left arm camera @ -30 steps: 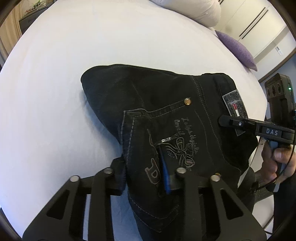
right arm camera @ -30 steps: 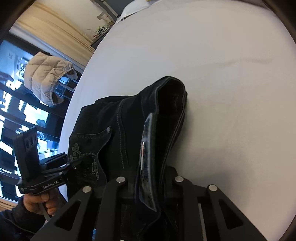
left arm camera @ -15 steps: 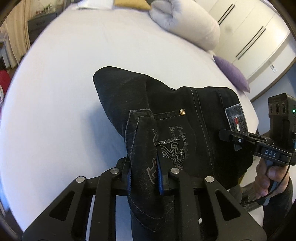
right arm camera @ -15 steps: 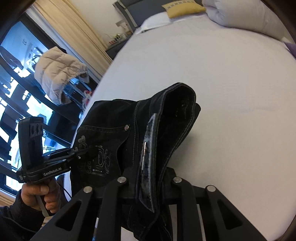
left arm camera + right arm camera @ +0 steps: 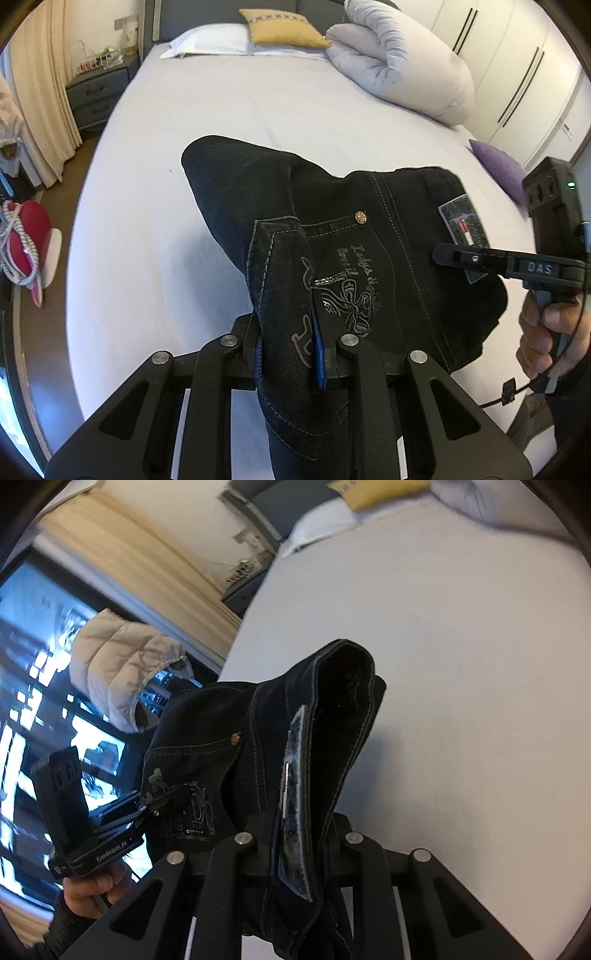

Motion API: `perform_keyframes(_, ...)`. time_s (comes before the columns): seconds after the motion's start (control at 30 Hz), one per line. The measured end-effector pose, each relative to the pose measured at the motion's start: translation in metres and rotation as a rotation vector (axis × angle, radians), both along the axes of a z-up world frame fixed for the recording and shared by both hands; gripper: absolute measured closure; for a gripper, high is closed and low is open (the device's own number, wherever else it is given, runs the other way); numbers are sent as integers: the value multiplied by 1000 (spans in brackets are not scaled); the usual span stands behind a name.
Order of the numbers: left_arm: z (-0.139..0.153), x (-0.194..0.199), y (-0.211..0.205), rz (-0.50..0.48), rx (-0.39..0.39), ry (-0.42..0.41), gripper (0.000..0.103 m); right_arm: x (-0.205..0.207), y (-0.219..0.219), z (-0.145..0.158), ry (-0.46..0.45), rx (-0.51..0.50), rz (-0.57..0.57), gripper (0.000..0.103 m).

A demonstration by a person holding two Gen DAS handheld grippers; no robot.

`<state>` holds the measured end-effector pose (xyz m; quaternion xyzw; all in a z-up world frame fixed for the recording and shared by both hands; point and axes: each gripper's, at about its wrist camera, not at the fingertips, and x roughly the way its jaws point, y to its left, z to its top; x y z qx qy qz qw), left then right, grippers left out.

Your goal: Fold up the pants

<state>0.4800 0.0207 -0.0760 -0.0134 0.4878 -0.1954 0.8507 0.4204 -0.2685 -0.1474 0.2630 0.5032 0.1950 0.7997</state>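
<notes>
left hand-held gripper (image 5: 288,354) clamped on pants (image 5: 332,236) pocket | right hand-held gripper (image 5: 295,834) clamped on waistband, 3 o'clock | pants over bed (image 5: 221,110)

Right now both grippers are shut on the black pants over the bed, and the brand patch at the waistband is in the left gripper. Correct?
One thing is wrong: the patch is in the right gripper, as the right wrist view shows. The left gripper is shut on the embroidered back pocket. Both do grip the black pants over the bed.
</notes>
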Motion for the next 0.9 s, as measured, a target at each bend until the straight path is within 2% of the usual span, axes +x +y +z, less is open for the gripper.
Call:
perform_keyframes(0.17,-64,53,4,6,-12,107,82,17,-15,-71,133,77,-60,81)
perform_keyframes(0.2,-73,56,3,12,-8,115,78,16,-19,-79,138,110,-73,77)
perform_keyframes(0.23,-82,60,5,24,-10,119,76,14,-26,-87,140,165,-88,77)
perform_keyframes(0.27,-89,61,8,40,-21,117,69,12,-32,-94,140,221,-99,77)
perform_keyframes(0.3,-93,60,10,50,-28,114,60,10,-35,-98,131,252,-97,77)
perform_keyframes(0.47,-97,59,17,48,-61,89,56,3,-38,-98,102,284,-98,72)
perform_keyframes(0.5,-94,53,17,51,-63,86,55,-1,-39,-94,96,279,-114,67)
perform_keyframes(0.53,-89,51,20,66,-53,74,55,-5,-39,-88,82,266,-131,57)
perform_keyframes(0.57,-87,40,28,75,-44,59,55,-13,-40,-81,60,243,-150,51)
perform_keyframes(0.6,-80,32,32,87,-33,23,55,-19,-38,-73,38,213,-165,38)
perform_keyframes(0.63,-74,21,38,97,-24,-17,55,-26,-35,-67,22,177,-179,32)
perform_keyframes(0.67,-60,8,40,113,-3,-72,53,-39,-33,-57,-1,126,-187,31)
perform_keyframes(0.73,-37,-20,41,123,27,-170,43,-54,-33,-44,-22,92,-191,31)
perform_keyframes(0.8,-15,-49,38,131,63,-267,16,-80,-29,-25,-66,42,-205,31)
perform_keyframes(0.87,3,-79,31,155,101,-357,7,-108,-22,-5,-122,-14,-220,30)
perform_keyframes(0.9,12,-98,27,168,122,-402,7,-119,-17,4,-145,-56,-226,28)
